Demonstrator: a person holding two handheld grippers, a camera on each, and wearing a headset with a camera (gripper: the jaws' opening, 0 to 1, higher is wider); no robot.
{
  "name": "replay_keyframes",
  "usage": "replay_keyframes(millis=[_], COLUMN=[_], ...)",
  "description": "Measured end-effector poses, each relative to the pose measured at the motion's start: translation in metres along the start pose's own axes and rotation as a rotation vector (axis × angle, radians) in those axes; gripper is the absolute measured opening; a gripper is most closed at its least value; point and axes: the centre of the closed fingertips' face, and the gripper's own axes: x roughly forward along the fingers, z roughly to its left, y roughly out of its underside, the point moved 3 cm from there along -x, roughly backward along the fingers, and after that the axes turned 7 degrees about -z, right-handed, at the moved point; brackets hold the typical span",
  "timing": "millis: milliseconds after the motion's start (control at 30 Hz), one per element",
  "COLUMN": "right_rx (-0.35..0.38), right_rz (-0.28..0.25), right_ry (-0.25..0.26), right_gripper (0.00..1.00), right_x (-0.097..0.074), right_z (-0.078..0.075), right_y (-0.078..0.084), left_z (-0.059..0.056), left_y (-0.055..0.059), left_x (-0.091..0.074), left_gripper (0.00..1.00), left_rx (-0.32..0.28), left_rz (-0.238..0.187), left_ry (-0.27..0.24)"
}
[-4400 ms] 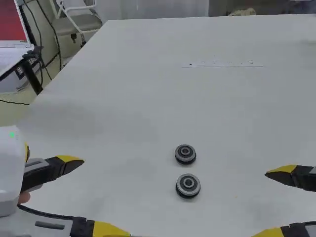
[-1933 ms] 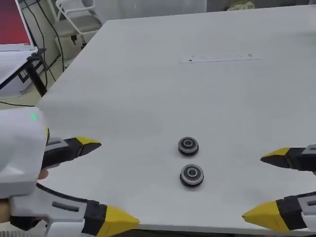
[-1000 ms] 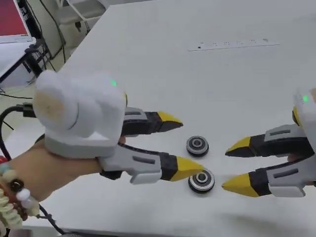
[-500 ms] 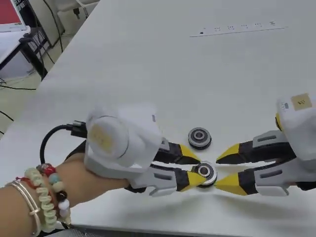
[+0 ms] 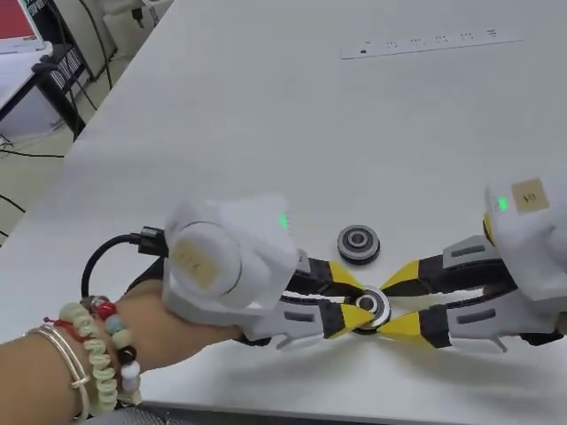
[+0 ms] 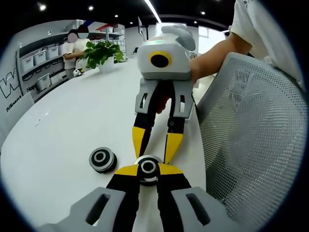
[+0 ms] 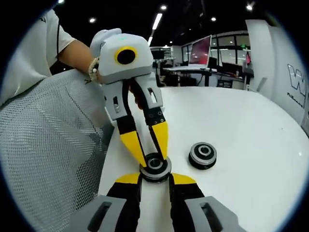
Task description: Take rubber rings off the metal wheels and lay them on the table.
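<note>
Two small metal wheels with black rubber rings lie on the white table (image 5: 266, 133). The far wheel (image 5: 358, 243) (image 6: 102, 160) (image 7: 202, 154) lies free. The near wheel (image 5: 368, 307) (image 6: 147, 170) (image 7: 155, 167) sits between both pairs of yellow-tipped jaws. My left gripper (image 5: 354, 299) (image 6: 148, 170) comes in from the left and is shut on it. My right gripper (image 5: 390, 301) (image 7: 155, 177) meets it from the right, also shut on it. Each gripper faces the other, tip to tip: the right gripper (image 6: 153, 153) in the left gripper view, the left gripper (image 7: 151, 157) in the right gripper view.
The near wheel is close to the table's front edge, with a mesh chair back (image 6: 251, 145) (image 7: 48, 145) just beyond it. A white power strip (image 5: 430, 42) lies far back. A desk with a monitor (image 7: 200, 50) stands off to the left. A potted plant (image 6: 102, 51) sits on the far end.
Both grippers came in from the sides toward the near wheel and closed on it from opposite sides. The head camera dipped closer. The far wheel stayed put.
</note>
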Motion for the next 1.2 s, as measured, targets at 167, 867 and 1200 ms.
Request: replay_keyframes(millis=[167, 867, 1200], right_rx=[-0.021, 0.013, 0.144], right_rz=[0.009, 0.026, 0.011], right_ry=[-0.002, 0.031, 0.076], right_gripper=[0.19, 0.08, 0.0], right_x=[-0.0004, -0.0055, -0.0088], right_z=[0.0003, 0.0055, 0.0002], right_y=[-0.0002, 0.0024, 0.0054], left_z=[-0.0011, -0.0039, -0.0053], left_y=[-0.001, -0.0037, -0.0051], left_x=[-0.0002, -0.0016, -0.0015], left_gripper=[0.07, 0.07, 0.07], left_rx=[0.005, 0.003, 0.003], left_rz=[-0.016, -0.061, -0.062], left_ry=[0.001, 0.0, 0.002])
